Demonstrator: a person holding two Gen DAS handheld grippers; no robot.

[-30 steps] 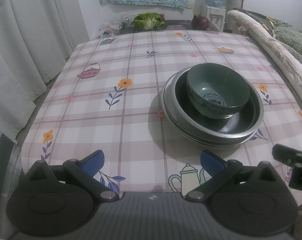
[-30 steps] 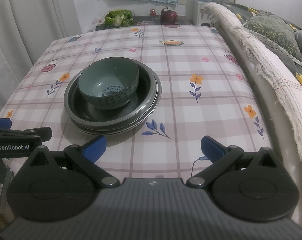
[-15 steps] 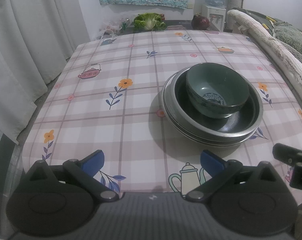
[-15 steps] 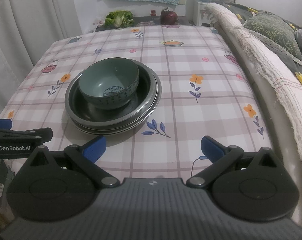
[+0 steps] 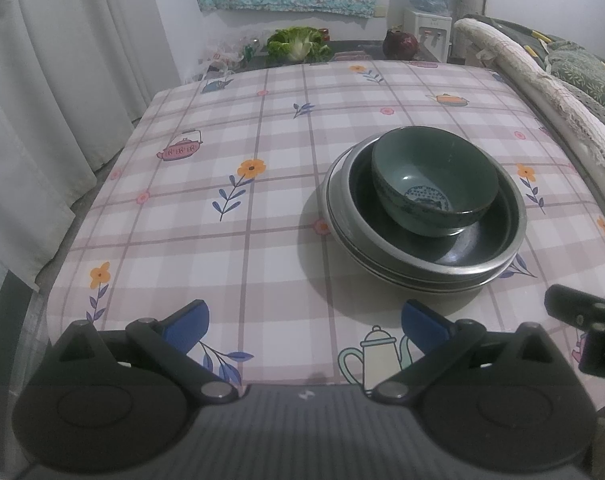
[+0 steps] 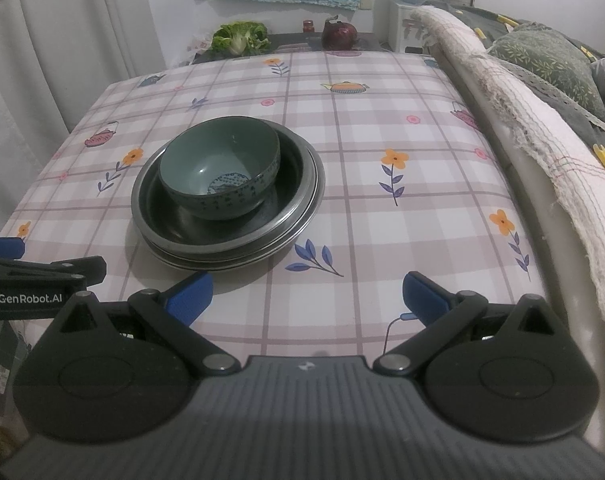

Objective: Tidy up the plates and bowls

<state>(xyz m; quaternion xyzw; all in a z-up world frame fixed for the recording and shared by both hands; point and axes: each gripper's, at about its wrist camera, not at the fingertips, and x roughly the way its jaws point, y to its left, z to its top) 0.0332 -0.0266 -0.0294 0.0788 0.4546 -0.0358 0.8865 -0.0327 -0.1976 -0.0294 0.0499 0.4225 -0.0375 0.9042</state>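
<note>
Green and glazed, the bowl [image 5: 434, 184] has a blue pattern inside and sits in stacked metal plates [image 5: 424, 248] on the checked tablecloth [image 5: 262, 200]. The left gripper [image 5: 304, 328] and right gripper [image 6: 306, 294] hover spread wide, holding nothing.

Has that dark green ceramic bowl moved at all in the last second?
No. The dark green ceramic bowl sits in the same spot inside the stacked metal plates, beside the same orange flower print.
</note>
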